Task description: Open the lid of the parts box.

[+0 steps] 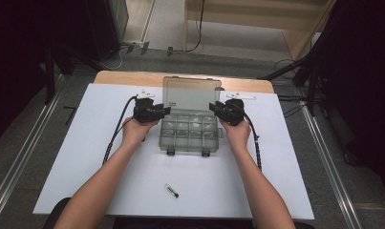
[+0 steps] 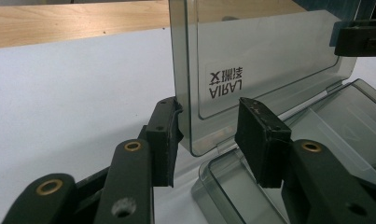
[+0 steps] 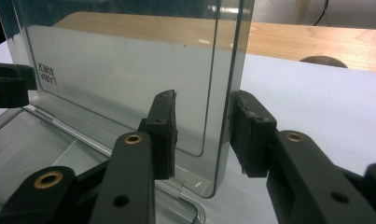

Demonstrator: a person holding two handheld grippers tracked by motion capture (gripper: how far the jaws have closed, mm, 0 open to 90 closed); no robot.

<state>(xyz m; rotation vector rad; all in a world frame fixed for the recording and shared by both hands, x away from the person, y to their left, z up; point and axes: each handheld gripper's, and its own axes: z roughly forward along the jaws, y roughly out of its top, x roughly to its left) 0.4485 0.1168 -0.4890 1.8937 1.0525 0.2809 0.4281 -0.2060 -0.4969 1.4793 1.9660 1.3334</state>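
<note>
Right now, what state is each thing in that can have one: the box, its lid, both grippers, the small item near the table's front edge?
Clear smoky plastic compartment box: open, flat on the white table.
Hinged lid: raised upright.
Left gripper: jaws apart, straddling the lid's side edge; one pad near or touching it.
Right gripper: jaws apart, straddling the other edge, not clamped.
Small dark-green cylinder: lying loose.

The left gripper [image 2: 206, 140] has its two black jaws standing apart on either side of the lower edge of the upright smoky lid [image 2: 269, 60] of a clear compartment box [image 2: 316, 140]. The outer jaw seems to touch the lid's edge; the inner one stands clear. Reversed lettering [image 2: 226, 83] shows through the lid. The other gripper's jaw [image 2: 360, 37] sits at the lid's far side. Underneath lies a white table [image 2: 73, 93] with a wooden edge [image 2: 73, 21].
</note>
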